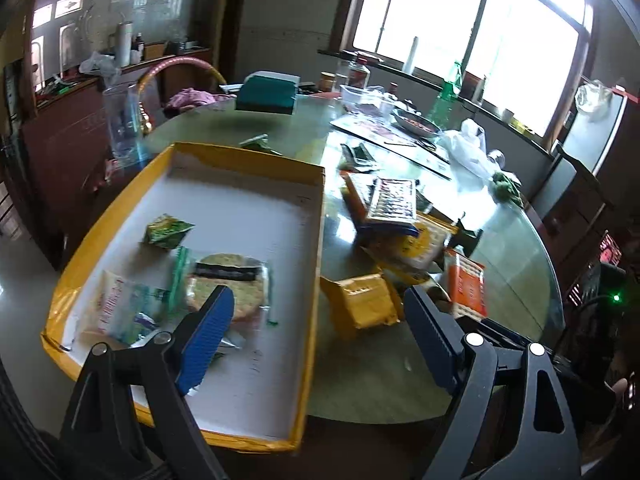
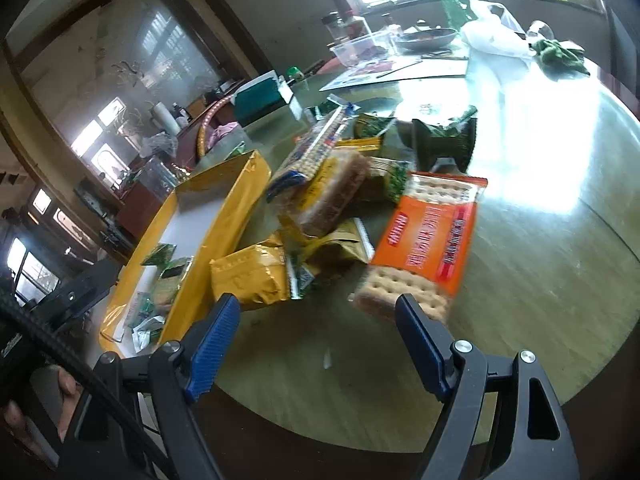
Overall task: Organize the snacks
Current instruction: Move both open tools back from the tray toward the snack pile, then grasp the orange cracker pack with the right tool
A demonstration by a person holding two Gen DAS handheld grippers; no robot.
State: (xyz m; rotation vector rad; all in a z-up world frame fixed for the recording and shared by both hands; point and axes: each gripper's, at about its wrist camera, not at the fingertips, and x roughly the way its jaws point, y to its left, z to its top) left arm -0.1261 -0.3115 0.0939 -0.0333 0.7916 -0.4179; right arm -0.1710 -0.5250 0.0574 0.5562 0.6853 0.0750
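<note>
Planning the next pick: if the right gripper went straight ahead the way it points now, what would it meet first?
Probably the orange cracker pack: the open right gripper points at the snack pile, and that pack's near end lies by its right finger. The yellow packet sits about as near, so depth is uncertain.

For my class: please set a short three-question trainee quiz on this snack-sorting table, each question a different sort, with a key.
1. True or false: the left gripper is holding a snack.
2. Which packet lies nearest the right gripper? A) orange cracker packet B) green box
3. Fill in: the round rice cracker packet lies inside the yellow ____.

Key: 1 false, both grippers open and empty; 2 A; 3 tray.
</note>
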